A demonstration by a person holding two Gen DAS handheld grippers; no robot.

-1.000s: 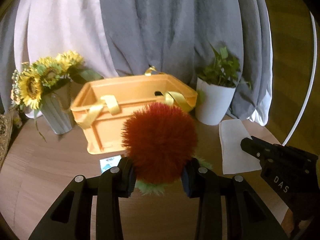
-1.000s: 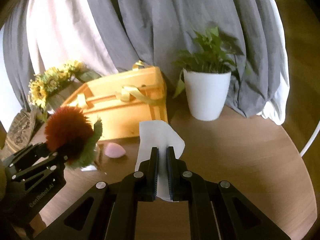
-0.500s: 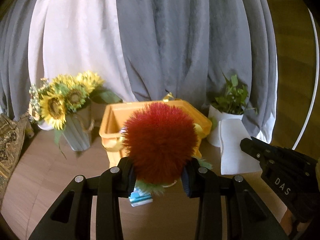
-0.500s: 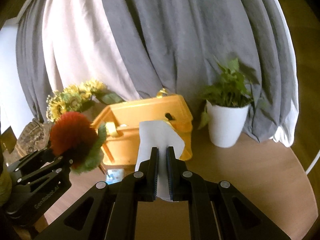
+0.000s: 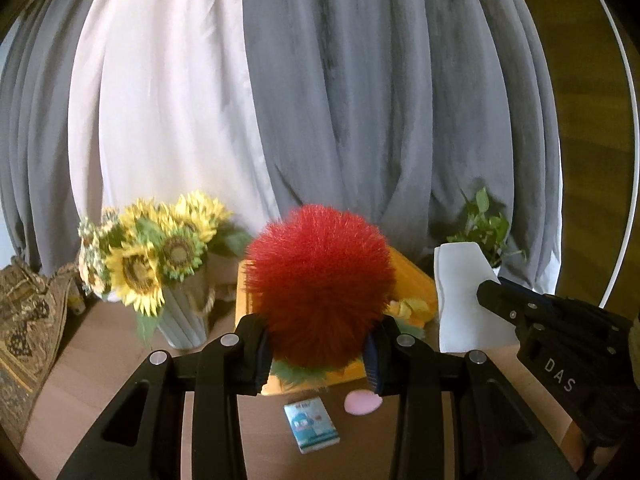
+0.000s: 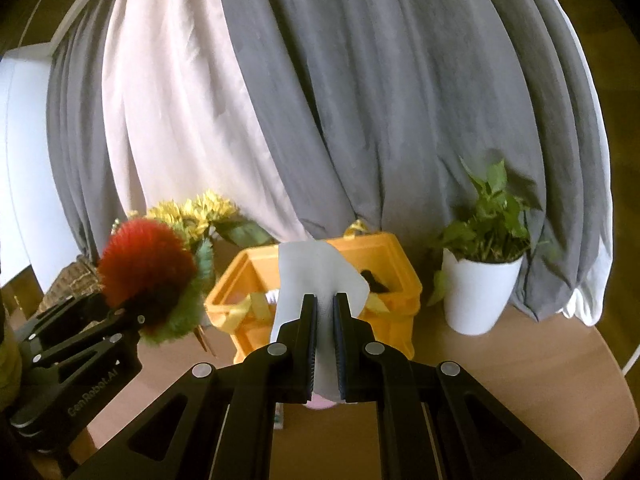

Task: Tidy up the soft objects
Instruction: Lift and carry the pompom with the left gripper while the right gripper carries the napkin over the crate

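Observation:
My left gripper (image 5: 318, 344) is shut on a fluffy red ball with green fringe (image 5: 318, 288) and holds it in the air before the orange basket (image 5: 416, 280). It also shows in the right wrist view (image 6: 146, 268). My right gripper (image 6: 324, 316) is shut on a white cloth (image 6: 316, 276), raised in front of the orange basket (image 6: 396, 276). The cloth also shows in the left wrist view (image 5: 460, 292). A pink soft egg shape (image 5: 362, 402) lies on the table.
A sunflower vase (image 5: 184, 312) stands left of the basket, a white potted plant (image 6: 476, 292) to its right. A small blue packet (image 5: 311, 424) lies on the wooden table (image 6: 520, 380). Grey and white curtains hang behind. A patterned cloth (image 5: 24, 328) lies far left.
Both grippers have risen and tilted upward with their loads. The basket, vase and plant now sit lower in both views, and the pink shape and packet show below the ball.

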